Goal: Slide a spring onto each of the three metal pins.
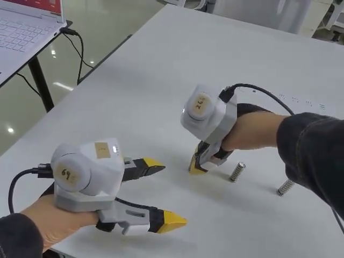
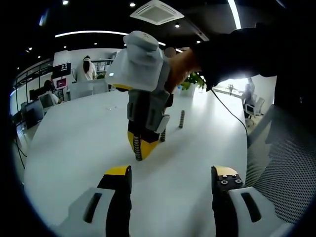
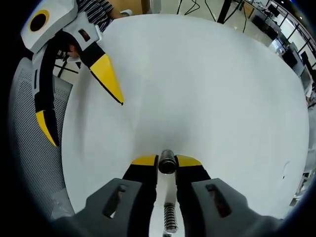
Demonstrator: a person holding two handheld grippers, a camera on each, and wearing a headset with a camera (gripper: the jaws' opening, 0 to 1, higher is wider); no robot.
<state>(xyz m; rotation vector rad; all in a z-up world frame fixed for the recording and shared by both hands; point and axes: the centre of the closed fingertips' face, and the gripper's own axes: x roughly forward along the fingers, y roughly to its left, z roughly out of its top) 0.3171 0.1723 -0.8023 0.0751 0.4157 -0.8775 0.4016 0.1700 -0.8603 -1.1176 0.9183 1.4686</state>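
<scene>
Steel spring (image 3: 167, 164) pinched between right gripper (image 3: 167, 160) jaws (left gripper (image 2: 171, 171) gapes wide); next, probably aligning it over a pin.

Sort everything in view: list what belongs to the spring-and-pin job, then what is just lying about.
Job in hand:
- clamped spring, in the right hand-held gripper
- nearer spring, upright on the table
- farther spring, also upright
- left hand-held gripper, open and holding nothing

Lying about:
- laptop on a side desk
- mesh chair
</scene>
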